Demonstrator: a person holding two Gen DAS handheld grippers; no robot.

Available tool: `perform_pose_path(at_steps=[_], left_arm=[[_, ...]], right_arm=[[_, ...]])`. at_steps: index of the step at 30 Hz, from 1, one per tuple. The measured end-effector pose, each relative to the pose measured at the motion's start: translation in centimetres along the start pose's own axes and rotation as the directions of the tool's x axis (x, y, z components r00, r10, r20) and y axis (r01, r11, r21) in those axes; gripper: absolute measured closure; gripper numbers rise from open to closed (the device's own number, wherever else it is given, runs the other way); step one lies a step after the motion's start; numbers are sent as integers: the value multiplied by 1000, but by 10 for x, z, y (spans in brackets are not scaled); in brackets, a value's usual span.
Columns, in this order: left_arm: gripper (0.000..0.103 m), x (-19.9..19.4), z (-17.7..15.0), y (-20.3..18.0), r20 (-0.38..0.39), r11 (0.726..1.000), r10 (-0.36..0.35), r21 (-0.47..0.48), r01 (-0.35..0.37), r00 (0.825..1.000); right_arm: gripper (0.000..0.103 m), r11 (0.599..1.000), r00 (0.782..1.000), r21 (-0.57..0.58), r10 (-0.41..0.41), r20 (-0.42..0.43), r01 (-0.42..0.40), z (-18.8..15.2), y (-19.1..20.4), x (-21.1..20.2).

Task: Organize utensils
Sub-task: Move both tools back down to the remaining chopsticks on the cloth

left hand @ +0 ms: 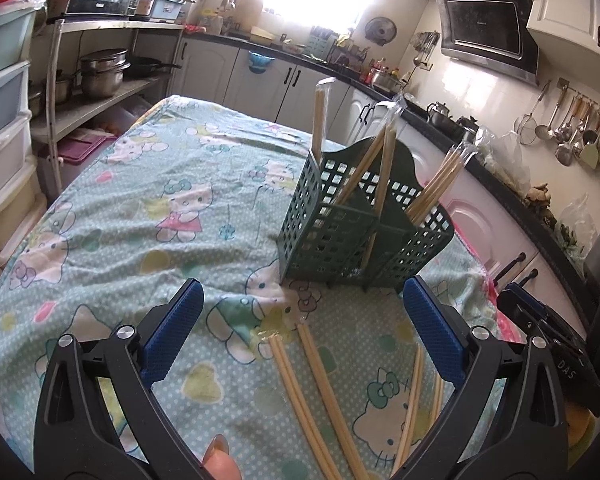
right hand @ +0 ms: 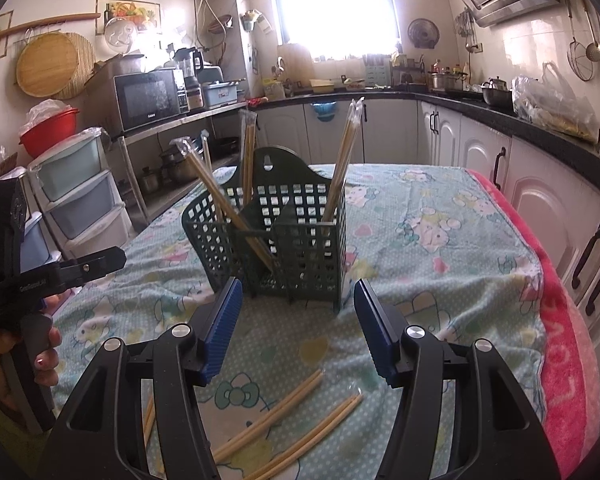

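A dark green utensil basket (left hand: 340, 232) stands on the table and holds several wrapped pairs of chopsticks (left hand: 384, 168) leaning upright in its compartments. It also shows in the right wrist view (right hand: 300, 240), with its chopsticks (right hand: 340, 168). Loose chopstick pairs (left hand: 304, 384) lie on the cloth between my left gripper's fingers, and in the right wrist view (right hand: 284, 412) below my right gripper. My left gripper (left hand: 302, 300) is open and empty, just short of the basket. My right gripper (right hand: 298, 300) is open and empty, close to the basket's front.
The table wears a cartoon-cat print cloth (left hand: 140, 208) with a pink towel (right hand: 560, 360) at its right edge. The left gripper's body and a hand (right hand: 24, 300) show at the left. Kitchen cabinets (right hand: 540, 208), shelves with pots (left hand: 100, 72) and plastic drawers (right hand: 80, 200) surround the table.
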State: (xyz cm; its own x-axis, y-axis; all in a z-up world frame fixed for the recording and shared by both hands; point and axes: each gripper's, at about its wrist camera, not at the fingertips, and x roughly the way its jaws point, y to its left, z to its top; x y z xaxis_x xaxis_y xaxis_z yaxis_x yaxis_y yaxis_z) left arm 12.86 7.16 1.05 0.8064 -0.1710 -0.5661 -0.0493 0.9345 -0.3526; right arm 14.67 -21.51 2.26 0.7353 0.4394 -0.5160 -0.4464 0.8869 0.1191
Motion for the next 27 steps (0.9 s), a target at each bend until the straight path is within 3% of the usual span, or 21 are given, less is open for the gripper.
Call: perform_pose_path(at_steps=[27], left_arm=[[11, 26, -32, 6, -110, 999, 37, 21, -35, 993]], right_arm=[[47, 999, 981, 4, 36, -189, -36, -38, 10, 31]])
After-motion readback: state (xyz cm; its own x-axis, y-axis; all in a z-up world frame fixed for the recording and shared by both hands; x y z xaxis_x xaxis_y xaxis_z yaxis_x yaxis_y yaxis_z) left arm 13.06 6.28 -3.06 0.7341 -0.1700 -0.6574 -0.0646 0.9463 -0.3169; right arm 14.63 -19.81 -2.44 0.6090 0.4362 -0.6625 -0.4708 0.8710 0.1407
